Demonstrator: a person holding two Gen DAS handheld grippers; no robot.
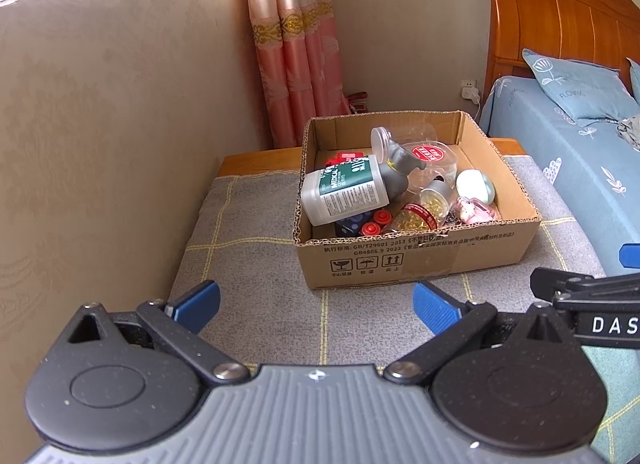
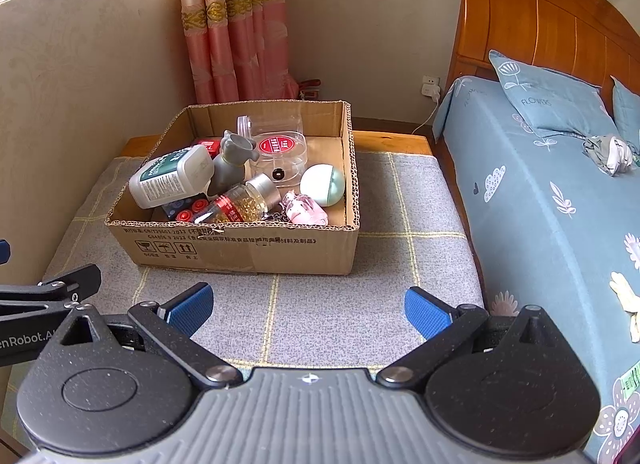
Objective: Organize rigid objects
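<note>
A cardboard box (image 1: 416,260) (image 2: 248,252) stands on a grey checked mat. It holds a white bottle with a green label (image 1: 344,193) (image 2: 172,179), a grey figurine (image 1: 396,171) (image 2: 232,167), a jar of yellow capsules (image 1: 424,211) (image 2: 240,203), a clear tub with a red label (image 1: 432,159) (image 2: 280,151), a pale green round case (image 1: 476,187) (image 2: 322,185), a pink bottle (image 1: 478,213) (image 2: 306,211) and red-capped items (image 1: 374,223) (image 2: 192,209). My left gripper (image 1: 316,308) is open and empty in front of the box. My right gripper (image 2: 308,310) is open and empty too.
The mat (image 1: 248,264) (image 2: 400,264) covers a low wooden bench beside a wall on the left (image 1: 100,143). A bed with blue sheets (image 2: 540,203) (image 1: 560,151) and a wooden headboard runs along the right. A pink curtain (image 2: 236,23) hangs behind the box.
</note>
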